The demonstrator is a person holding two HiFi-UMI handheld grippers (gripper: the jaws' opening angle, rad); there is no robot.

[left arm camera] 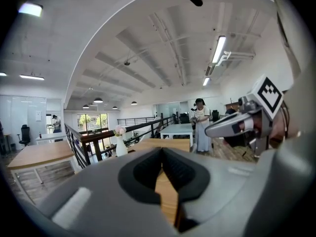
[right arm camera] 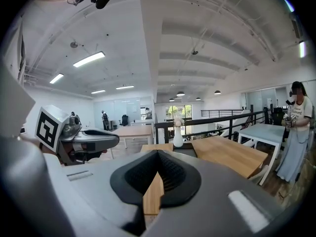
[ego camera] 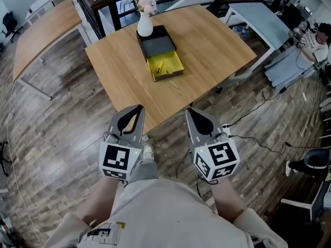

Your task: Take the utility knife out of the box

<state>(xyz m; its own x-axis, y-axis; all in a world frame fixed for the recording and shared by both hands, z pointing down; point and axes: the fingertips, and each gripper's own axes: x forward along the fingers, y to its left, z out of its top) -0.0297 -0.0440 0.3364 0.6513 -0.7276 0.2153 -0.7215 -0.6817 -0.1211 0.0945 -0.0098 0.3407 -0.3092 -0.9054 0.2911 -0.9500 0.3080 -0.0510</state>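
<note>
Both pressed together and empty, my left gripper [ego camera: 135, 112] and right gripper [ego camera: 194, 115] — approach step; next I reach the open box [ego camera: 161, 56] and spread one.

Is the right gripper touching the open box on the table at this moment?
Apart. The head view shows the right gripper, jaws together, at the near edge of the table; a wide stretch of bare wood separates it from the box.

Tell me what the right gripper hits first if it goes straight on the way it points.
Most likely the table, at its near edge or top: the shut right gripper aims low across it, toward the box and vase. Depth is hard to judge.
</note>
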